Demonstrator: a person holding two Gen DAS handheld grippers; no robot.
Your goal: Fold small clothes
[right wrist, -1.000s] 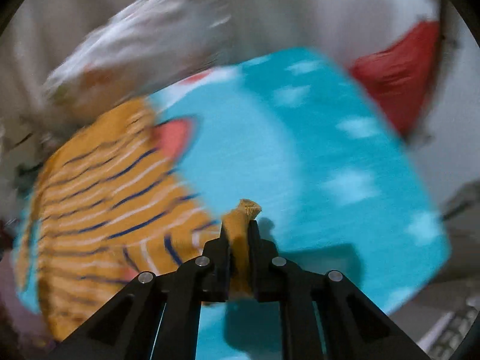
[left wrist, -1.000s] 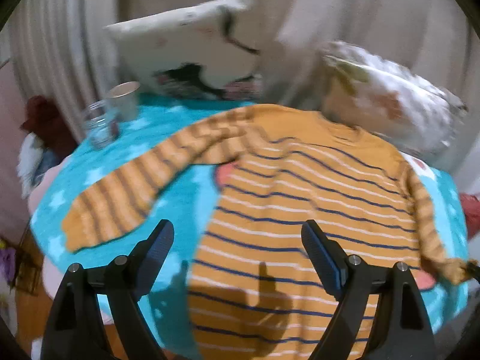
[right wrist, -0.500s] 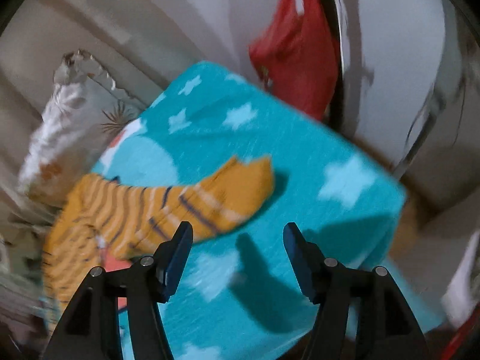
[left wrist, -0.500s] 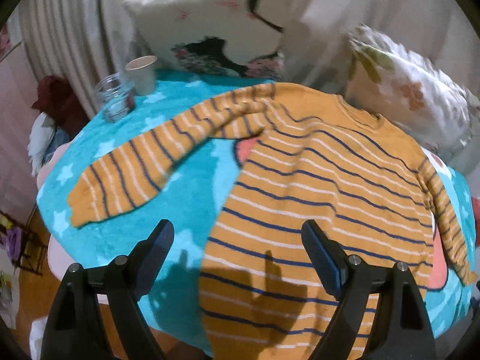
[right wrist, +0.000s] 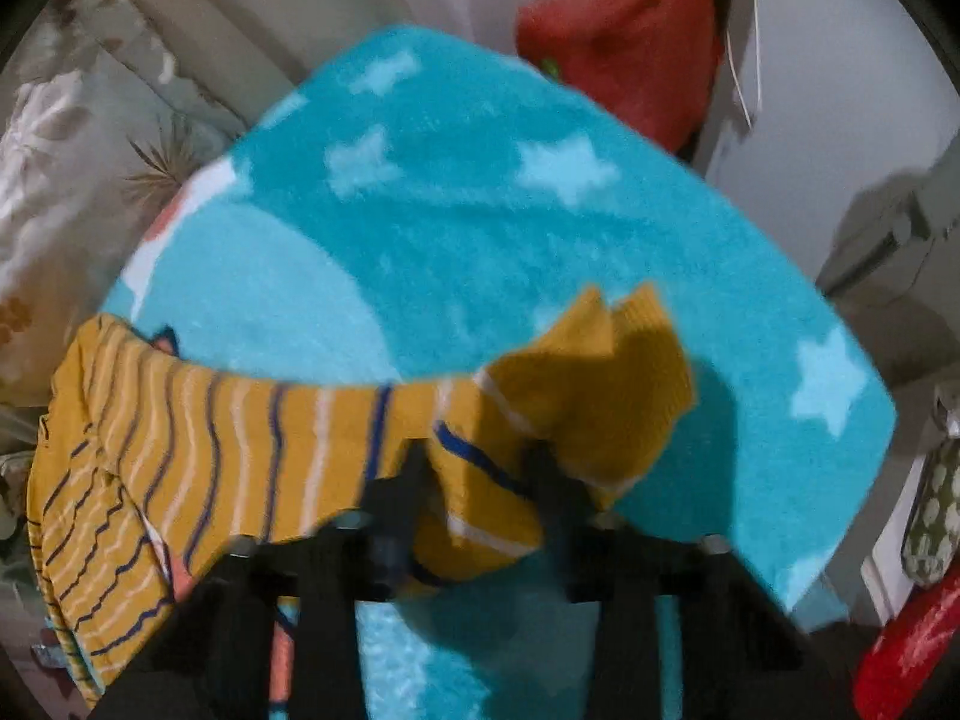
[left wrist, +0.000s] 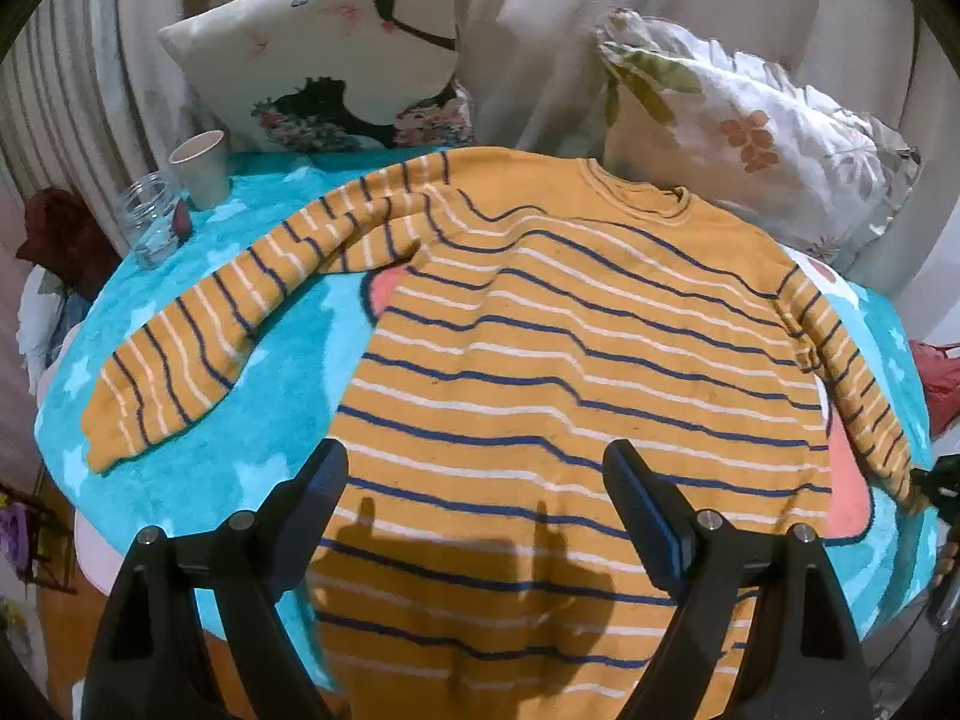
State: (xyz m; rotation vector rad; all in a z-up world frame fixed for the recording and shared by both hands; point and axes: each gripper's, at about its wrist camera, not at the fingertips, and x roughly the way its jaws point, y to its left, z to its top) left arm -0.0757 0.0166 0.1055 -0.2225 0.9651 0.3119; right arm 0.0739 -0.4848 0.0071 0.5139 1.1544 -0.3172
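An orange sweater (left wrist: 570, 372) with navy and white stripes lies flat on a turquoise star blanket (left wrist: 270, 414). Its left sleeve (left wrist: 198, 348) stretches out to the left. My left gripper (left wrist: 474, 498) is open and empty, hovering over the sweater's lower hem. In the right wrist view the right sleeve (right wrist: 300, 438) runs to my right gripper (right wrist: 474, 456), whose jaws stand apart around the cuff (right wrist: 606, 384). The cuff lies across and between the fingers. The right gripper also shows at the right edge of the left wrist view (left wrist: 939, 480).
A paper cup (left wrist: 201, 168) and a glass jar (left wrist: 150, 222) stand at the blanket's far left. Two pillows (left wrist: 336, 60) (left wrist: 750, 138) lean at the back. A red bag (right wrist: 624, 36) hangs beyond the blanket's right corner. The blanket edge (right wrist: 840, 510) drops off to the right.
My right gripper let go of the cuff, opened, then came back down over it. The left gripper rose and pulled back a little, staying open.
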